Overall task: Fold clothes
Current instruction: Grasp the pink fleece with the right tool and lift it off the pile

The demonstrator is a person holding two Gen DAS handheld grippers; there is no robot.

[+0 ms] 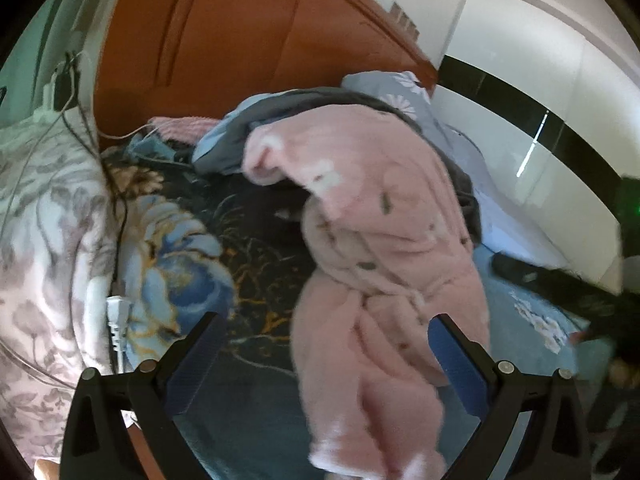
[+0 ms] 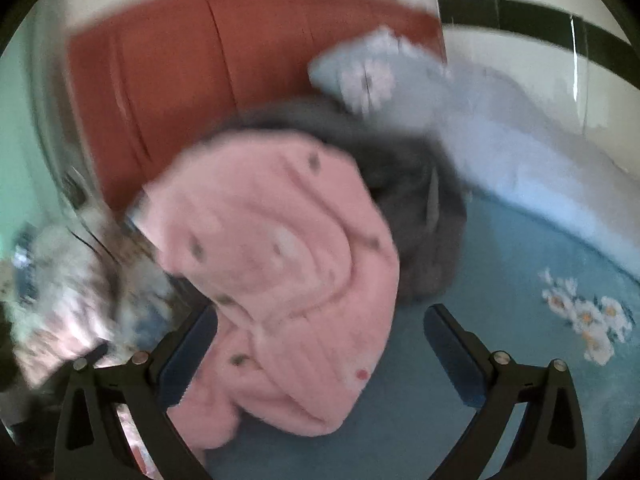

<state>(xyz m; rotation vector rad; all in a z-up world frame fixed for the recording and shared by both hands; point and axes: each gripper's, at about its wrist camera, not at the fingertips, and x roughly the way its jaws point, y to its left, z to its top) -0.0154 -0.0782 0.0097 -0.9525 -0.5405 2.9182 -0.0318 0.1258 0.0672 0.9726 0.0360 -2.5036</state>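
Pink fleece top (image 1: pixel 372 248) lies crumpled mid-bed, near the grey clothes (image 2: pixel 416 184). Left gripper (image 1: pixel 328 360) & right gripper (image 2: pixel 320 348) both spread wide, empty. Prob pre-grasp; next needs 2 edges pinched, spread flat.

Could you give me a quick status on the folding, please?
Left gripper open, right gripper open, neither holding. Fluffy pink spotted garment crumpled, unfolded, on the bed. Grey garment heaped behind it.
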